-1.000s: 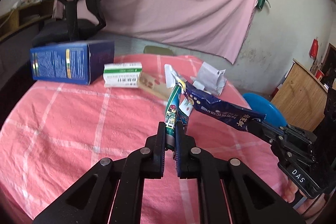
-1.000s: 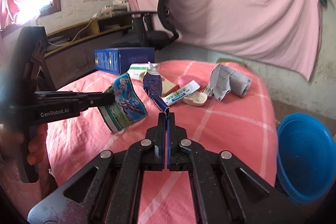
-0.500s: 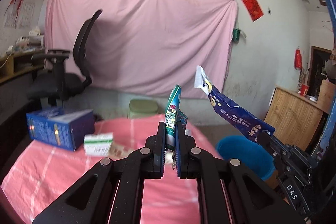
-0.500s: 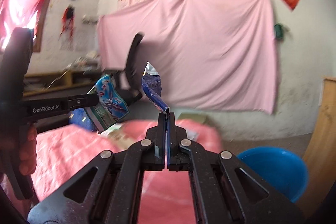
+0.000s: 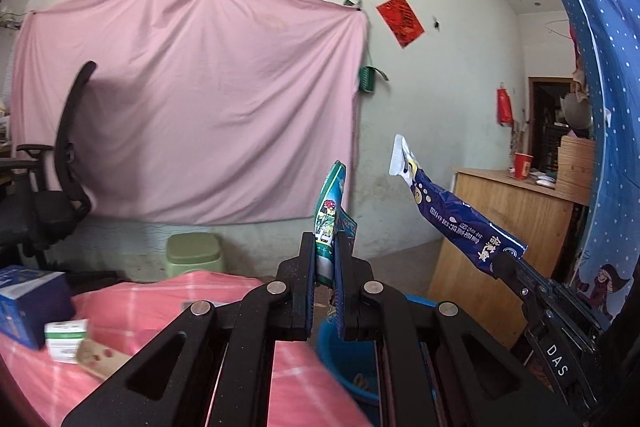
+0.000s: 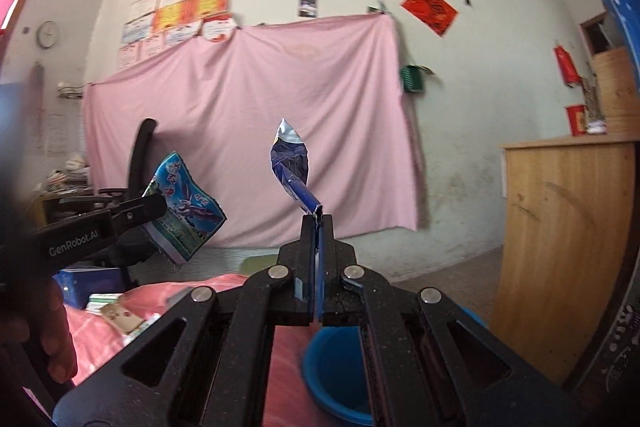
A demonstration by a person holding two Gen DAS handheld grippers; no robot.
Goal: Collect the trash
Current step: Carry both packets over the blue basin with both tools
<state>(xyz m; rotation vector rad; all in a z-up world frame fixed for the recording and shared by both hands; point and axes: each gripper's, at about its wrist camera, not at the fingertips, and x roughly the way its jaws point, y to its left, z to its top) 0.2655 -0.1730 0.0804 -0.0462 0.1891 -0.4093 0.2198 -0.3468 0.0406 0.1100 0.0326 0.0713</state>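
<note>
My left gripper [image 5: 324,259] pinches a crinkled green foil packet [image 5: 330,211] upright between its fingers | my right gripper [image 6: 316,223] is clamped on a twisted dark-blue wrapper [image 6: 294,163] | both have risen off the pink checked cloth [image 5: 152,311] since 1.0 s ago | blue plastic basin [image 6: 332,375] lies open just below the fingertips.
</note>
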